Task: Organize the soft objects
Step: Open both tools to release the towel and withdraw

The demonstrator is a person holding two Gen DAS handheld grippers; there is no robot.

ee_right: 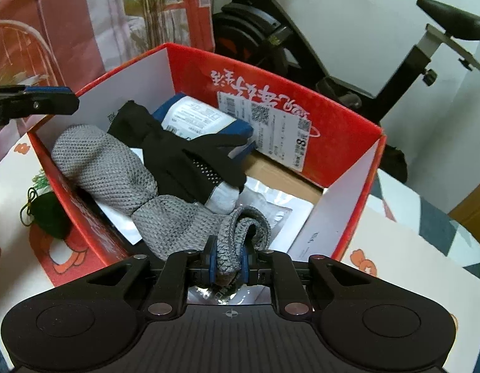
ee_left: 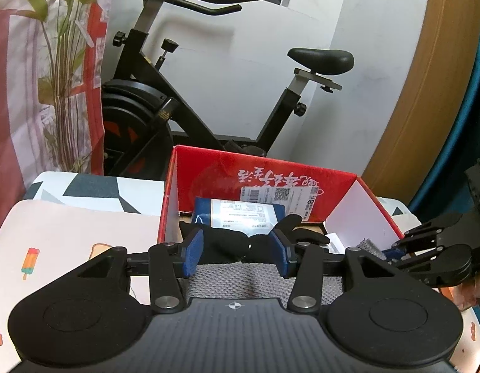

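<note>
A red cardboard box (ee_right: 271,74) stands open on the table. Inside it lie a black glove (ee_right: 177,152), a long grey knit piece (ee_right: 106,164) and a blue packet with a white label (ee_right: 202,118). My right gripper (ee_right: 229,258) is shut on the near, folded end of the grey knit piece, low over the box's front. In the left wrist view my left gripper (ee_left: 236,248) stands open at the box's near edge, with the black glove (ee_left: 230,242) beyond its pads and grey knit (ee_left: 233,276) below them. Nothing is pressed between its pads.
A small green pouch (ee_right: 50,214) lies on the cartoon-print tablecloth (ee_right: 410,258) outside the box's left wall. A black exercise bike (ee_left: 184,99) stands right behind the table. A red and white curtain and a tall plant (ee_left: 62,62) fill the left.
</note>
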